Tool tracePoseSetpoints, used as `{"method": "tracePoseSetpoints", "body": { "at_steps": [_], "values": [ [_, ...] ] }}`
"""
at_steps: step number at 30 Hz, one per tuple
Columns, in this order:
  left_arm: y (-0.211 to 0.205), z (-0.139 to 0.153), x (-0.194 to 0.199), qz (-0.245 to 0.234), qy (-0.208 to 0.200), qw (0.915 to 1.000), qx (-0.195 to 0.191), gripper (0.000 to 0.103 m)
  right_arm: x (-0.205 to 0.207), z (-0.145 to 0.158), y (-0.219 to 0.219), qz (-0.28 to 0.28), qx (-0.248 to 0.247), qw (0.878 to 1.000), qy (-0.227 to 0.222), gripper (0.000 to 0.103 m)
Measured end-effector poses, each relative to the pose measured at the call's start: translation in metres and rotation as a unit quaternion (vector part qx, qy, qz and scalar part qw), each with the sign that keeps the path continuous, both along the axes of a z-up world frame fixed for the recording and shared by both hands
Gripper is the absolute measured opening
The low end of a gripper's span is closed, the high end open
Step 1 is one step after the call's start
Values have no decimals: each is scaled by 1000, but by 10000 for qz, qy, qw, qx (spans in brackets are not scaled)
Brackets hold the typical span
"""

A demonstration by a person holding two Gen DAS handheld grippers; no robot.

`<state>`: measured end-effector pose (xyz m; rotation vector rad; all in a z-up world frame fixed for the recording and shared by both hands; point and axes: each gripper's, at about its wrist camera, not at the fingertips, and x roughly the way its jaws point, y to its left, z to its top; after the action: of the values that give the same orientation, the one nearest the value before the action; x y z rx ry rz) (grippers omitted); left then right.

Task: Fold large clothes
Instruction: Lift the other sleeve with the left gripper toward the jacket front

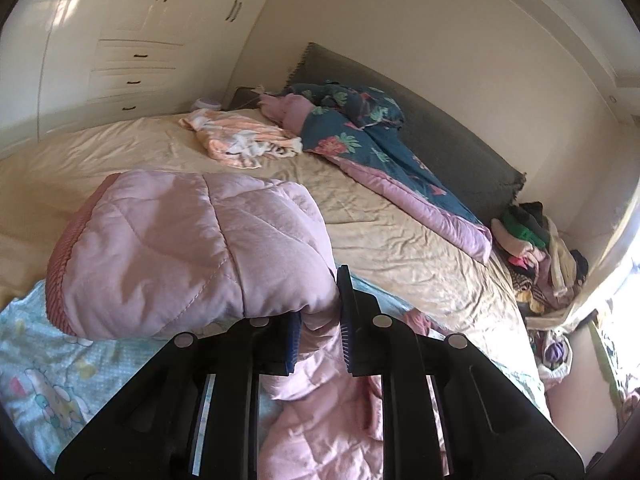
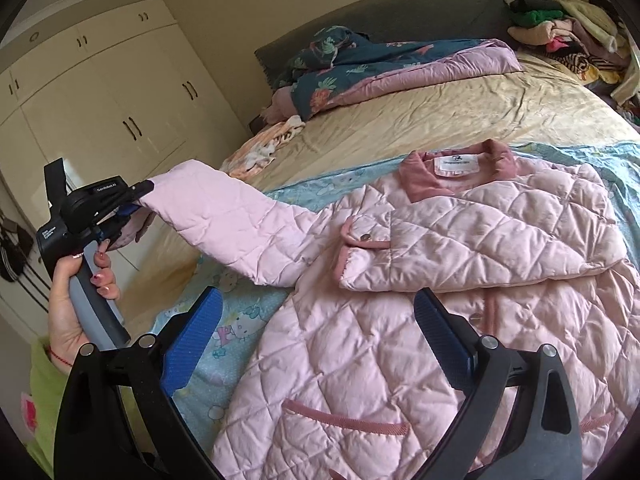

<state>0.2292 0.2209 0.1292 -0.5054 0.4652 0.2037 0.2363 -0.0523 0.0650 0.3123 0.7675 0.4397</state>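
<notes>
**Pink coat on the bed, one sleeve pulled out**

The coat (image 2: 400, 320) lies flat on a blue sheet (image 2: 224, 308) on the bed (image 2: 440, 116). Its long way runs from the collar (image 2: 420, 180) — which points at the far headboard (image 2: 380, 16) — down to the near edge. It is soft pink, puffy, stitched in diamonds, with darker pink trim and a white tag. One sleeve is folded across the chest. The other sleeve (image 2: 224, 216) sticks out sideways, off the bed.

The left gripper (image 1: 320, 336) is clamped on that sleeve's cuff end. The right gripper (image 2: 316, 340) hangs over the coat with its jaws wide apart — nothing in them.
</notes>
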Motion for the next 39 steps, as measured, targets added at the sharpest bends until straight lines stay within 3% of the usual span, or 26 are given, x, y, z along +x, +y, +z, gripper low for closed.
{"method": "tracePoseSetpoints", "body": {
  "at_steps": [18, 39],
  "values": [
    [-89, 11, 20, -661, -91, 9967, 470, 9, -7, 4, -66, -506, 253, 9984, -37, 96],
    [-188, -19, 53, -1803, 113, 9789, 961, 9, -8, -9, -136, -1088, 560, 9925, 21, 96]
  ]
}}
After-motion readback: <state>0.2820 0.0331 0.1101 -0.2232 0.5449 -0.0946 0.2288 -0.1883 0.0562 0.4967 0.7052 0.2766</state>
